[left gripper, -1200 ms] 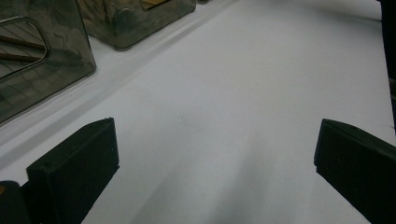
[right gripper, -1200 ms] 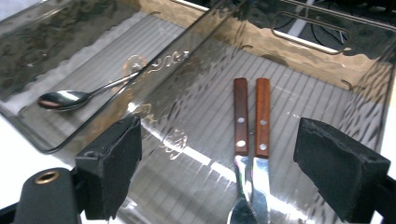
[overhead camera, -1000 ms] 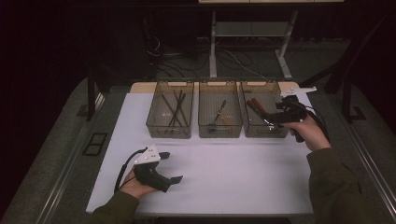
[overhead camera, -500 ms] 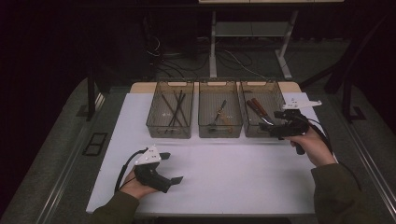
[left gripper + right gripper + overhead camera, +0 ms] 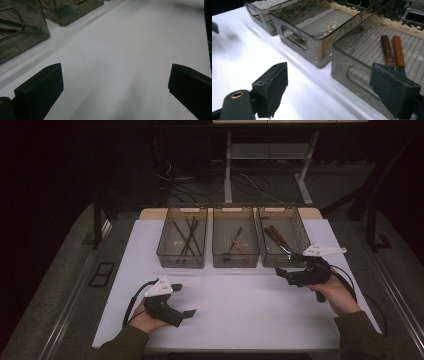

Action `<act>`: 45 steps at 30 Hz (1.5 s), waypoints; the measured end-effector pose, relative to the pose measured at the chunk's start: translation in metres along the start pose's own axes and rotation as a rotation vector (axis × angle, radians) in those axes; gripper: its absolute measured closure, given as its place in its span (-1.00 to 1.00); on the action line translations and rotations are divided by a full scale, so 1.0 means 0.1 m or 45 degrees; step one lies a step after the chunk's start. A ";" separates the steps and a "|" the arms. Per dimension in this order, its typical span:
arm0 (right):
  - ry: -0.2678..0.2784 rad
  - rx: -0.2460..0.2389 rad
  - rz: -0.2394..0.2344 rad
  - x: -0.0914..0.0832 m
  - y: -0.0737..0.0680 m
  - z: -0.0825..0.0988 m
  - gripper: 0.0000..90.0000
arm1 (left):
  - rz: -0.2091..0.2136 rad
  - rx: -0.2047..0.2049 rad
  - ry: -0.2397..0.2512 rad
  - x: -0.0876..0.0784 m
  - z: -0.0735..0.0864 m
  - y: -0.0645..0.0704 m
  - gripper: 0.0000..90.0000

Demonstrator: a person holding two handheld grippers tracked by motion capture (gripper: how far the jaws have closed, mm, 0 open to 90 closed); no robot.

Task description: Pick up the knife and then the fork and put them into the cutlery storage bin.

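Three smoky clear bins stand in a row at the back of the white table (image 5: 240, 315). The left bin (image 5: 181, 260) holds several dark sticks (image 5: 187, 237), the middle bin (image 5: 235, 260) a piece of cutlery (image 5: 234, 242), and the right bin (image 5: 272, 261) two brown-handled knives (image 5: 275, 235). My right gripper (image 5: 286, 265) is open and empty, just in front of the right bin; its own view shows the knives (image 5: 393, 50) beyond the bin wall (image 5: 352, 67). My left gripper (image 5: 184, 300) rests open and empty near the table's front left, over bare table (image 5: 115, 62).
A cable trails from each gripper. The table sits on a dark grey surround, with a desk frame (image 5: 270, 155) and loose cables on the floor behind. The left gripper view catches two bins (image 5: 22, 42) at its upper left.
My right gripper has drawn back from over the right bin toward the person and now sits lower, in front of that bin. The left gripper has not moved.
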State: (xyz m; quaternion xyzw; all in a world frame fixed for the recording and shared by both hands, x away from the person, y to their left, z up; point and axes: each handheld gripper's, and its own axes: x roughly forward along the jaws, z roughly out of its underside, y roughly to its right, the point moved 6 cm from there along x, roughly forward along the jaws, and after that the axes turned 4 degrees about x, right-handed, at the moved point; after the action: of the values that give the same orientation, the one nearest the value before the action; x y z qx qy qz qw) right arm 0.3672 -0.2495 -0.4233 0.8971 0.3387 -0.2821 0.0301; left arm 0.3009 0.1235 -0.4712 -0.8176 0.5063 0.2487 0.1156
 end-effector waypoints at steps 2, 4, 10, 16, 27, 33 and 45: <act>-0.001 -0.008 -0.013 -0.03 -0.05 0.04 -0.66 | 0.002 -0.001 -0.001 0.00 0.00 0.00 -1.00; 0.017 -0.004 -0.021 -0.06 -0.08 0.08 -0.66 | 0.002 0.000 -0.003 0.00 0.00 0.01 -1.00; 0.012 -0.003 -0.039 -0.11 -0.17 0.25 -0.66 | 0.002 0.005 -0.001 0.00 0.00 0.01 -1.00; -0.002 -0.014 -0.054 -0.13 -0.25 0.44 -0.66 | 0.000 0.005 -0.001 0.00 -0.01 0.02 -1.00; -0.007 -0.044 -0.099 -0.19 -0.40 0.64 -0.66 | 0.004 0.014 -0.002 -0.01 -0.01 0.02 -1.00; -0.027 -0.056 -0.103 -0.21 -0.45 0.75 -0.66 | 0.005 0.016 -0.001 -0.01 -0.01 0.03 -1.00; -0.070 -0.064 -0.095 -0.21 -0.44 0.88 -0.66 | 0.015 0.015 0.002 -0.01 -0.02 0.04 -1.00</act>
State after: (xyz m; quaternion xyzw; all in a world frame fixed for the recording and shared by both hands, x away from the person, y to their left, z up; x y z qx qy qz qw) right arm 0.2840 -0.2496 -0.4795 0.8746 0.3781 -0.2990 0.0515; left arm 0.2974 0.1216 -0.4691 -0.8141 0.5125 0.2457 0.1188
